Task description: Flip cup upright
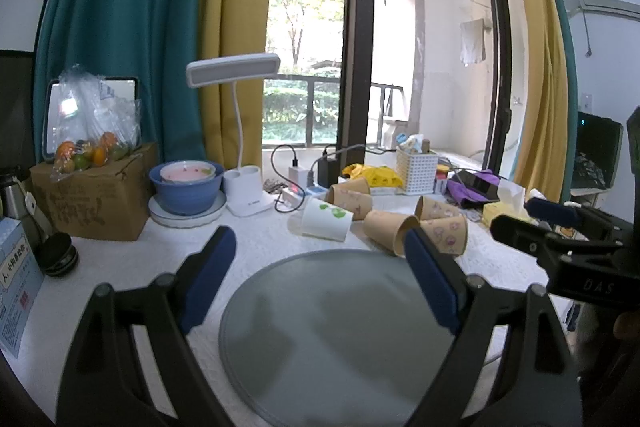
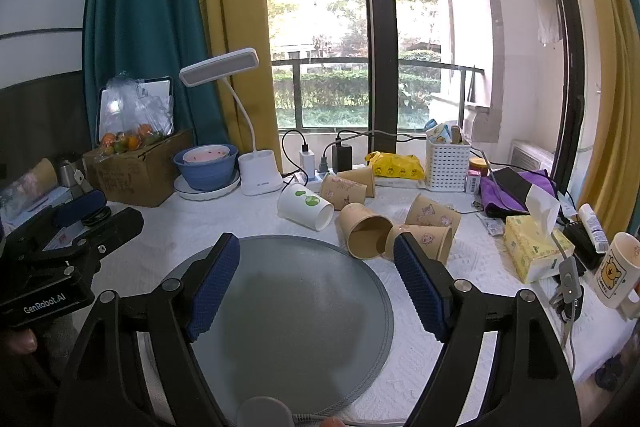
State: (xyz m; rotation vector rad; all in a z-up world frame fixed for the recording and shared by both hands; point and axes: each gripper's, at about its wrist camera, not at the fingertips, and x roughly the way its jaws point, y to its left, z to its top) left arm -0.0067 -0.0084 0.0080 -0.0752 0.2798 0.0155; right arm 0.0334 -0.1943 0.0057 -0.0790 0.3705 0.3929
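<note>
Several paper cups lie on their sides behind a round grey mat (image 1: 340,327) (image 2: 296,311). A white cup with green leaves (image 1: 326,221) (image 2: 306,213) lies at the left of the group. Brown printed cups (image 1: 390,229) (image 2: 366,233) lie to its right and behind. My left gripper (image 1: 320,259) is open and empty above the mat, short of the cups. My right gripper (image 2: 316,267) is open and empty above the mat too, and it shows at the right edge of the left wrist view (image 1: 560,227). The left gripper shows at the left edge of the right wrist view (image 2: 80,223).
A blue bowl (image 2: 206,169) on a plate, a white desk lamp (image 2: 260,179), a cardboard box (image 2: 140,173) with fruit, chargers, a white basket (image 2: 446,163), a tissue box (image 2: 534,247) and a mug (image 2: 618,269) ring the white table.
</note>
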